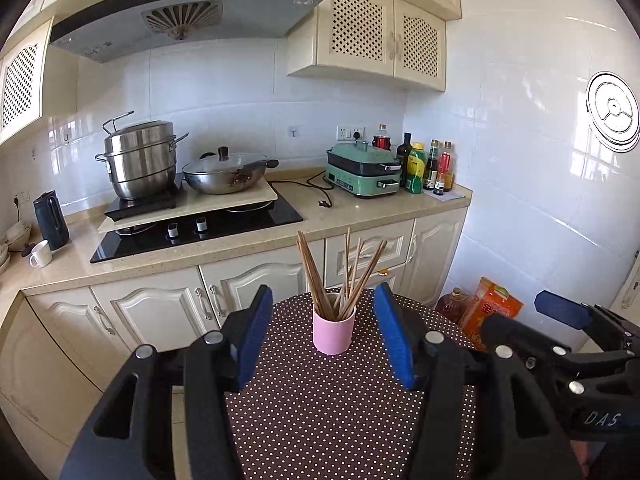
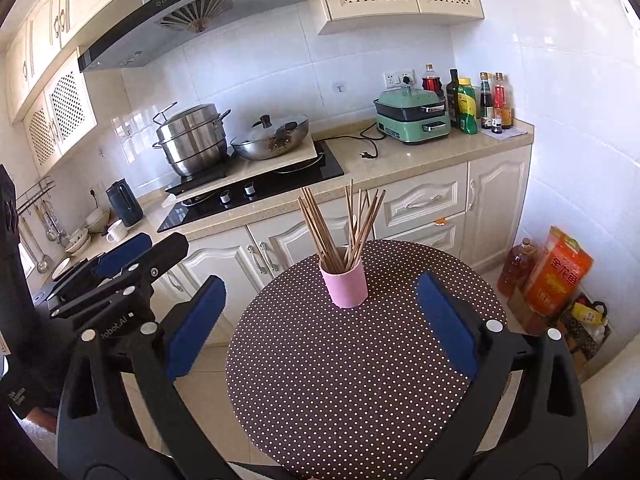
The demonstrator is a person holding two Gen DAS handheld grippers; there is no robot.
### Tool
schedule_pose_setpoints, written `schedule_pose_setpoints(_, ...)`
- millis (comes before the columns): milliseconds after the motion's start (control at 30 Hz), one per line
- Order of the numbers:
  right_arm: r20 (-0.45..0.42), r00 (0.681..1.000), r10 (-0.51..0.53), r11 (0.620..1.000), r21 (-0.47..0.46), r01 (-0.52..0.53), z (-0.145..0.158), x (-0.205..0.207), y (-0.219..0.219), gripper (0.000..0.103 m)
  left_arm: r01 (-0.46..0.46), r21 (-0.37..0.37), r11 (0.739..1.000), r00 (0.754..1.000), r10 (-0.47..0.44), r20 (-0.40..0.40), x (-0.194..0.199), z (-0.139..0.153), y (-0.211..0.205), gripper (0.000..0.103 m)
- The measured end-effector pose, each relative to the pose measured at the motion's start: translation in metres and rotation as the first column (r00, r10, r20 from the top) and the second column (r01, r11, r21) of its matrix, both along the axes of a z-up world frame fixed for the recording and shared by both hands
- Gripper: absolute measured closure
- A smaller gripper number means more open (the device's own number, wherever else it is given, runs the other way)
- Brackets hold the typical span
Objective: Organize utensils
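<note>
1. Table (image 2: 360,380): round, covered in brown cloth with white dots. Its far rim curves just short of the lower cabinets (image 2: 424,200); a strip of floor shows between rim and cabinet doors.
2. Cup (image 2: 346,282): pink, upright, on the far part of the table, near the far rim but inside it. The cloth around it is bare on all sides.
3. Chopsticks (image 2: 340,224): a wooden bundle standing in the cup, fanned into a left-leaning group and a right-leaning group. Tips rise well above the cup lip, in front of the counter (image 2: 400,160) edge as seen from both wrists.
4. Left gripper (image 1: 320,332): jaws apart, nothing between the blue pads. It hangs over the near part of the table; the cup appears centred in the gap but lies farther on, not touched.
5. Right gripper (image 2: 320,328): jaws wide apart, empty. It sits over the near half of the table, the cup ahead of it and well clear of both pads.
6. The two grippers lie side by side, close to each other; each shows at the edge of the other's view. Whether their bodies touch cannot be told.
7. Right of the table: a floor corner holds an oil jug (image 2: 516,268), an orange bag (image 2: 556,272) and smaller items, near the white tiled wall.
8. Counter: hob (image 2: 280,184) with a steel pot (image 2: 192,140) and a wok (image 2: 272,140), a green cooker (image 2: 412,118), bottles (image 2: 480,100).
</note>
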State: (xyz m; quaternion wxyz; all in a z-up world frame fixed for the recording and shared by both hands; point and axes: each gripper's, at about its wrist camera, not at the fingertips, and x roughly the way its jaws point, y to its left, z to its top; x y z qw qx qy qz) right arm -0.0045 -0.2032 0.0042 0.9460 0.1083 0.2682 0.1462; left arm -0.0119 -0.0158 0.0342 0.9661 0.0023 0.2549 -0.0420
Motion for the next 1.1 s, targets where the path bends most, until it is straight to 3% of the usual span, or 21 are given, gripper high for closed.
schedule_pose_setpoints(1100, -0.028, 1.000, 0.004, 1.000, -0.018, -0.004, -0.0030, 0.0070, 0.0055, 0.008, 0.008, -0.001, 1.000, 1.000, -0.008, -0.030, 0.0052, -0.0047, -0.0004, 0.050)
